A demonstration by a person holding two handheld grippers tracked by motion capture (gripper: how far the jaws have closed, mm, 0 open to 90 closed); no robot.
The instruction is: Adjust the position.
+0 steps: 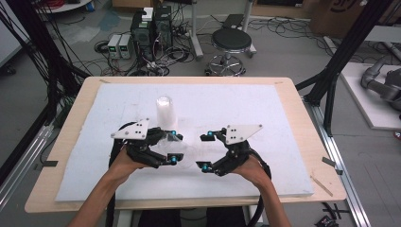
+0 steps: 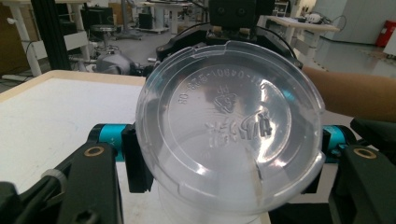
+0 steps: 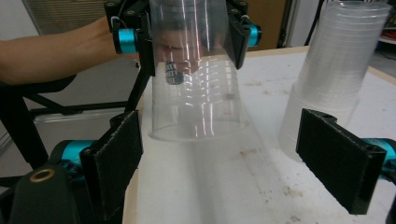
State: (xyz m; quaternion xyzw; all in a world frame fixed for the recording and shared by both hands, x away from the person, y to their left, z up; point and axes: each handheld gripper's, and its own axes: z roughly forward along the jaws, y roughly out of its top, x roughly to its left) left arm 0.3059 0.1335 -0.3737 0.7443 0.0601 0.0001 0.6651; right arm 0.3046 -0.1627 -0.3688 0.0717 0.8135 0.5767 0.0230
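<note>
A single clear plastic cup (image 2: 224, 126) is clamped between the jaws of my left gripper (image 2: 229, 158), its embossed base turned toward that camera. In the right gripper view the same cup (image 3: 196, 93) hangs mouth-down just above the white mat, with the left gripper (image 3: 191, 39) shut on its upper part. From above, the left gripper (image 1: 174, 146) sits left of centre. My right gripper (image 1: 202, 152) faces it from the right, open. Nothing lies between the wide-apart pads of the right gripper (image 3: 229, 163). A stack of clear cups (image 1: 164, 111) stands upside down behind the left gripper.
The cup stack (image 3: 336, 79) rises close to the right gripper's right jaw. A white mat (image 1: 265, 109) covers most of the wooden table (image 1: 307, 123). Beyond the far edge are a black stool (image 1: 231, 40), computer cases (image 1: 151, 28) and floor cables.
</note>
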